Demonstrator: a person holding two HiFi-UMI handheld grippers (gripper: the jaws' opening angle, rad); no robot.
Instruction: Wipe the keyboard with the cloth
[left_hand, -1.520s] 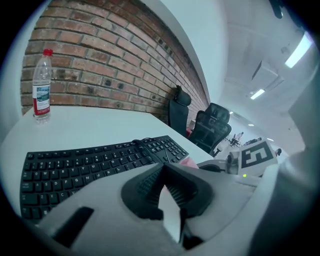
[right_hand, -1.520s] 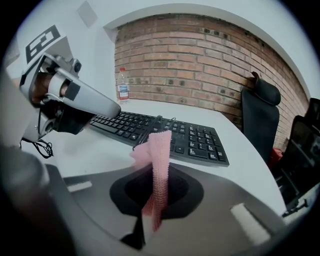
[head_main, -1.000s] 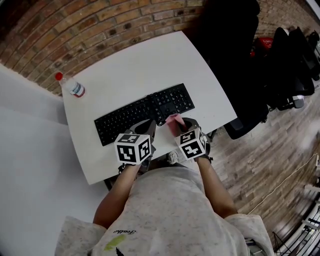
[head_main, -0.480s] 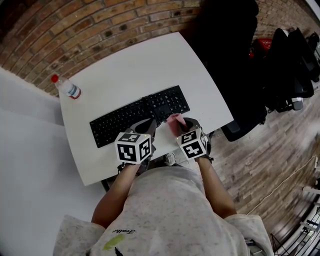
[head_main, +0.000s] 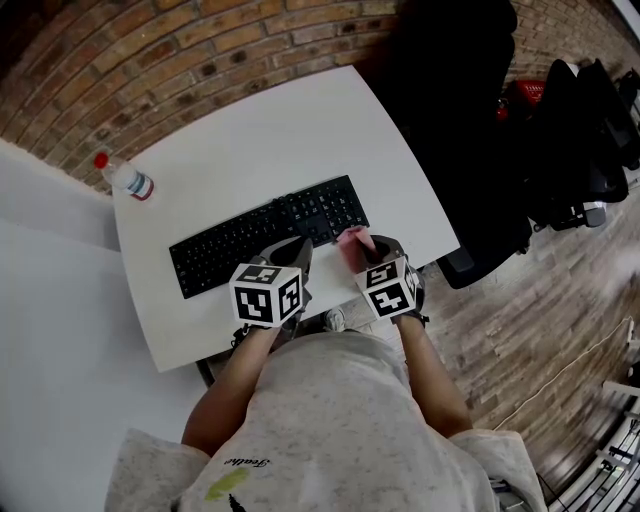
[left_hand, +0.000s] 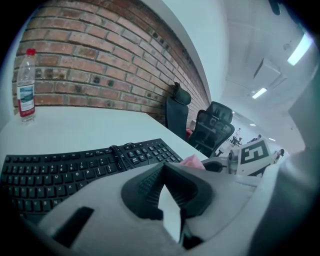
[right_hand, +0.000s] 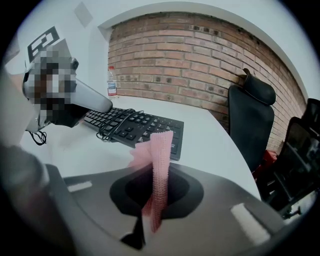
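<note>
A black keyboard (head_main: 265, 236) lies slantwise on the white table (head_main: 260, 130), with a coiled cable (right_hand: 112, 127) resting on its keys. My right gripper (head_main: 362, 248) hovers just off the keyboard's near right corner, shut on a pink cloth (head_main: 352, 240). In the right gripper view the cloth (right_hand: 161, 150) stands up from between the jaws of that gripper (right_hand: 159, 172). My left gripper (head_main: 297, 250) hangs over the keyboard's near edge, left of the cloth. In its own view the left gripper (left_hand: 163, 167) is shut, tips touching, on nothing, with the keyboard (left_hand: 75, 167) just beyond.
A clear water bottle (head_main: 125, 180) with a red cap stands at the table's far left corner, near the brick wall. A black office chair (head_main: 460, 120) is at the table's right side, with more dark chairs and bags (head_main: 580, 130) on the wood floor beyond.
The table and keyboard have slid left in the head view, so both grippers now sit nearer the keyboard's right end. The cloth stays held in the right gripper.
</note>
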